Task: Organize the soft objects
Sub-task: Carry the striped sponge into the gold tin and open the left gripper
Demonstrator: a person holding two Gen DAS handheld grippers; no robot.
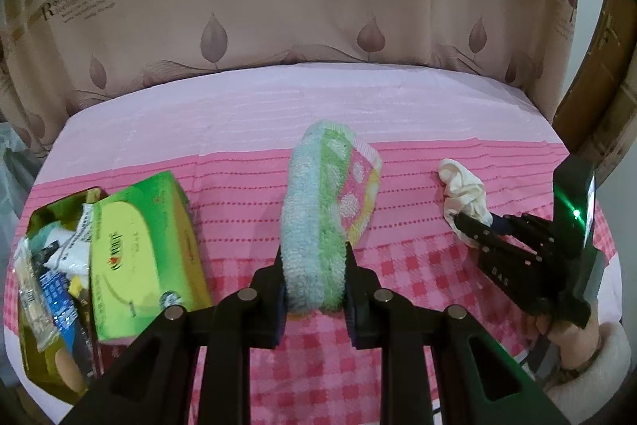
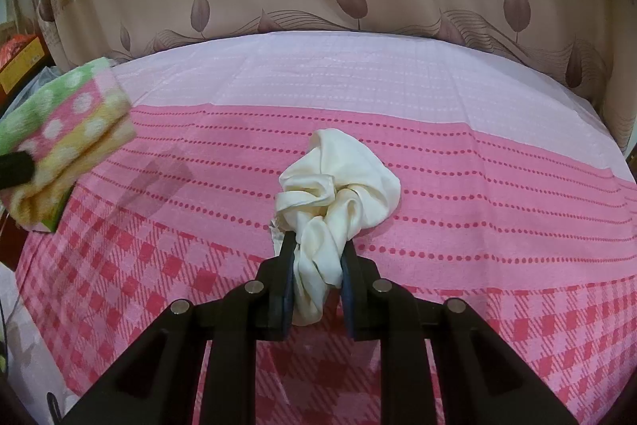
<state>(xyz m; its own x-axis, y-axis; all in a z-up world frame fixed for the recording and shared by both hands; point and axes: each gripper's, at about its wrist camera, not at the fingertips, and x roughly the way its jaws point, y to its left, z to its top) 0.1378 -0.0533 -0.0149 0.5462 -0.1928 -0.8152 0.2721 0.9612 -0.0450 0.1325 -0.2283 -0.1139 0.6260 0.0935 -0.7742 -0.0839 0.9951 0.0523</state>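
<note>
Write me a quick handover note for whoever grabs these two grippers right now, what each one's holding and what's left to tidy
Left gripper: shut on the folded towel, lifted off the pink tablecloth.
Right gripper: shut on the crumpled cream cloth, whose far end seems to rest on the tablecloth.
At left: a green tissue box beside an open box of packets.
Done: both soft items gripped.
Left: set each down in its place; the pictures do not show where.

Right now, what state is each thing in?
Towel: folded, clamped in left gripper, lifted.
Cream cloth: crumpled, pinched by right gripper.
Green box: closed, lying on the bedspread.
Yellow box: open, stuffed with packets.
</note>
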